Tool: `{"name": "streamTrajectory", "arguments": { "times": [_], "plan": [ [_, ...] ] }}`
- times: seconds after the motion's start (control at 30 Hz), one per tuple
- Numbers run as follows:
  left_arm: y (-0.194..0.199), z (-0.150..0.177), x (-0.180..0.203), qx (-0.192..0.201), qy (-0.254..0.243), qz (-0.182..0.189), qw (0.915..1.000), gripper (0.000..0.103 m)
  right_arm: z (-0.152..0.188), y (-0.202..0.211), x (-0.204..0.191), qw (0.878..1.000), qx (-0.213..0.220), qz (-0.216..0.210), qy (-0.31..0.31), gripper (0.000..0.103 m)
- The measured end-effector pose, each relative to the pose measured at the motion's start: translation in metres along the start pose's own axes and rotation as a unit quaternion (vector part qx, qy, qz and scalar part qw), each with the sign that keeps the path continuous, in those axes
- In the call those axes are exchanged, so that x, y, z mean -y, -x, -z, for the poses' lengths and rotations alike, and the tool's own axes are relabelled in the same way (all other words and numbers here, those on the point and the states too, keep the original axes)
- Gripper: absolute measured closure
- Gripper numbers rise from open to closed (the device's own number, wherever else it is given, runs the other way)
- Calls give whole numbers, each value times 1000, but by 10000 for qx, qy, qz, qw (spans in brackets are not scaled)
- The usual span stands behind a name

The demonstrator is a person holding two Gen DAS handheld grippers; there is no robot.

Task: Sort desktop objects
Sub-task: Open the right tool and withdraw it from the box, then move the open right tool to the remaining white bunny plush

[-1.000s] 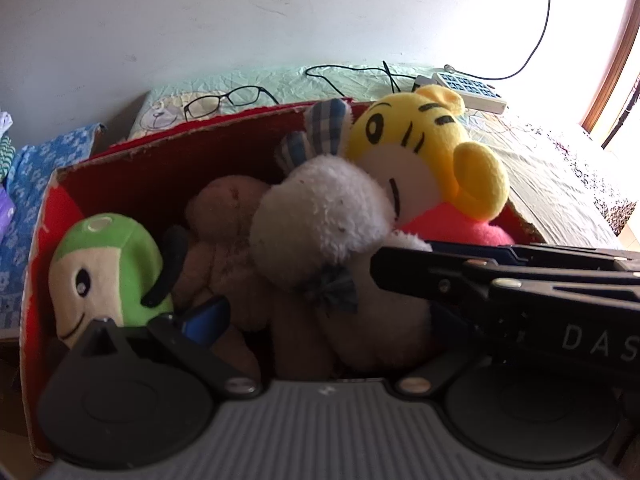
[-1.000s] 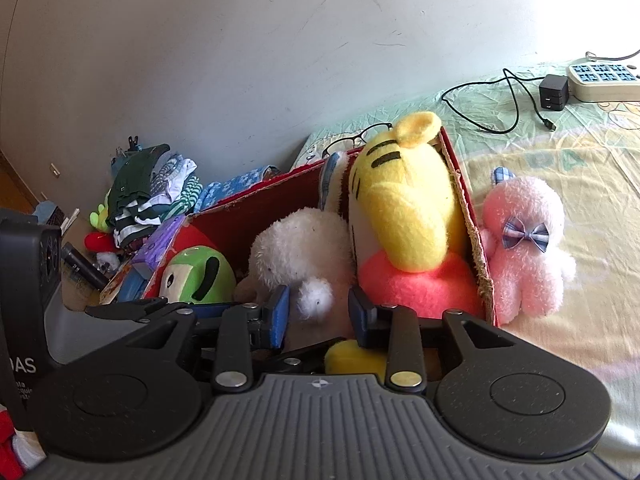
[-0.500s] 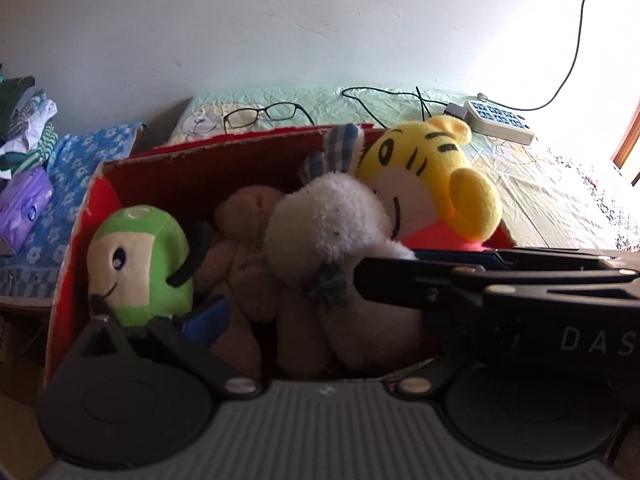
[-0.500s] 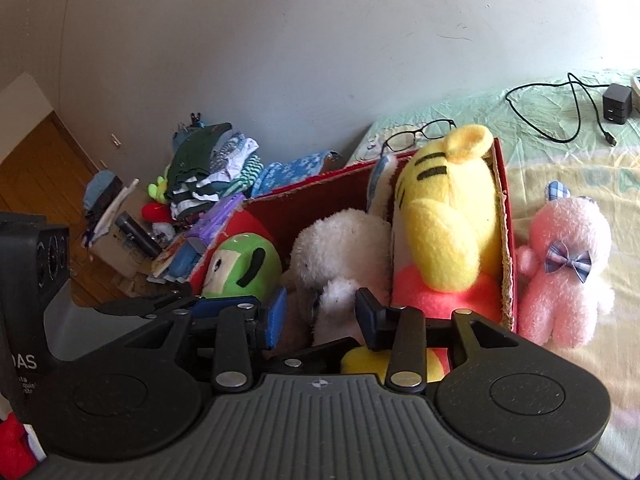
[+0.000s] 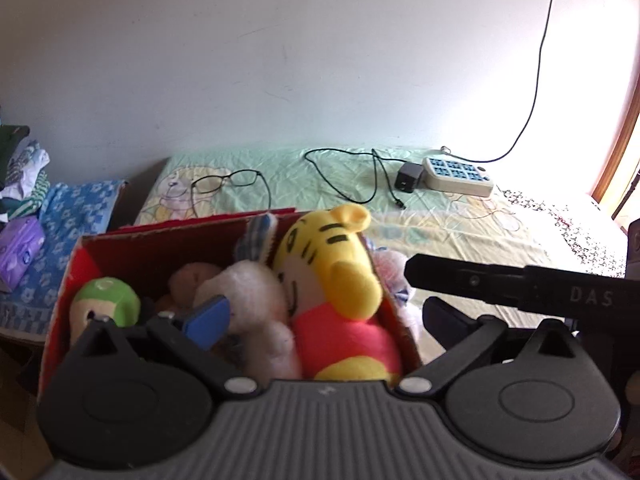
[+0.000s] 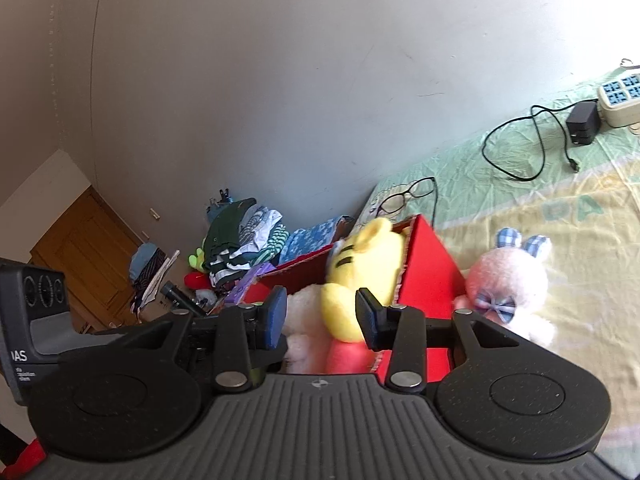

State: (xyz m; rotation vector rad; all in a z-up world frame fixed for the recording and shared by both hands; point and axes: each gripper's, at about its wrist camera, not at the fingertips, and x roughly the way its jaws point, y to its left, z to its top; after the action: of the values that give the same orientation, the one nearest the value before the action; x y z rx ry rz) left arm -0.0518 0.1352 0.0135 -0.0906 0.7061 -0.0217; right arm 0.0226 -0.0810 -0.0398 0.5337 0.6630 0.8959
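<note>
A red cardboard box [image 5: 92,248] [image 6: 430,264] stands on the bed and holds a yellow tiger plush [image 5: 332,264] [image 6: 368,264], a white plush [image 5: 252,292], a brown plush [image 5: 188,280] and a green plush [image 5: 106,300]. A pink bunny plush [image 6: 508,284] with a blue bow sits outside the box, against its right wall. My left gripper [image 5: 324,312] is open and empty above the near side of the box. My right gripper [image 6: 320,312] is open and empty, in front of the tiger.
Black glasses [image 5: 226,180] [image 6: 406,196], a black cable with an adapter [image 5: 406,180] [image 6: 582,122] and a white power strip [image 5: 458,170] lie on the green sheet behind the box. Folded clothes [image 6: 240,236] and clutter are piled left of the bed.
Both grippers have pulled up and back from the box. The left gripper has opened wider. The plush toys stay in the box.
</note>
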Motion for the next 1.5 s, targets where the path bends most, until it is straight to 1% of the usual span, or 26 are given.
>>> {"name": "streamTrajectory", "arguments": {
  "times": [0.17, 0.27, 0.33, 0.43, 0.53, 0.6, 0.77, 0.83, 0.93, 1.0, 1.2, 1.27, 1.3, 1.4, 1.5],
  "plan": [
    [-5, -3, 28, 75, 91, 432, 9990, 2, -3, 18, 37, 9991, -20, 311, -280, 61],
    [-8, -5, 47, 134, 89, 706, 9974, 2, -2, 26, 62, 9971, -149, 561, -483, 61],
    [-15, -4, 59, 123, 40, 822, 9965, 2, 0, 31, 79, 9949, -274, 703, -666, 61],
    [-25, 0, 75, -5, 53, 970, 9953, 2, 6, 33, 102, 9912, -495, 766, -964, 61],
    [-37, 6, 87, -182, 93, 1098, 9937, 2, 15, 28, 112, 9896, -707, 872, -900, 61],
    [-44, 8, 92, -275, 71, 1164, 9928, 2, 19, 21, 118, 9892, -802, 831, -906, 61],
    [-57, 8, 86, -418, 229, 1328, 9900, 2, 25, 1, 132, 9896, -906, 761, -818, 61],
    [-63, 6, 80, -482, 414, 1383, 9883, 2, 26, -9, 135, 9897, -977, 625, -839, 61],
    [-71, 3, 69, -537, 815, 1599, 9823, 2, 27, -23, 133, 9908, -1045, 476, -714, 61],
    [-76, 2, 65, -577, 969, 1699, 9790, 2, 28, -32, 132, 9917, -1050, 434, -602, 61],
    [-83, -2, 62, -636, 987, 1703, 9784, 2, 36, -57, 132, 9907, -1104, 554, -577, 61],
    [-85, -3, 63, -657, 996, 1710, 9780, 2, 37, -58, 132, 9913, -1079, 517, -543, 62],
    [-86, -3, 63, -669, 990, 1721, 9778, 2, 36, -58, 134, 9911, -1079, 538, -570, 68],
    [-90, -5, 66, -699, 959, 1765, 9771, 2, 35, -50, 143, 9897, -1052, 473, -854, 71],
    [-92, -7, 71, -731, 943, 1883, 9748, 2, 31, -29, 146, 9906, -886, 566, -878, 72]
  ]
}}
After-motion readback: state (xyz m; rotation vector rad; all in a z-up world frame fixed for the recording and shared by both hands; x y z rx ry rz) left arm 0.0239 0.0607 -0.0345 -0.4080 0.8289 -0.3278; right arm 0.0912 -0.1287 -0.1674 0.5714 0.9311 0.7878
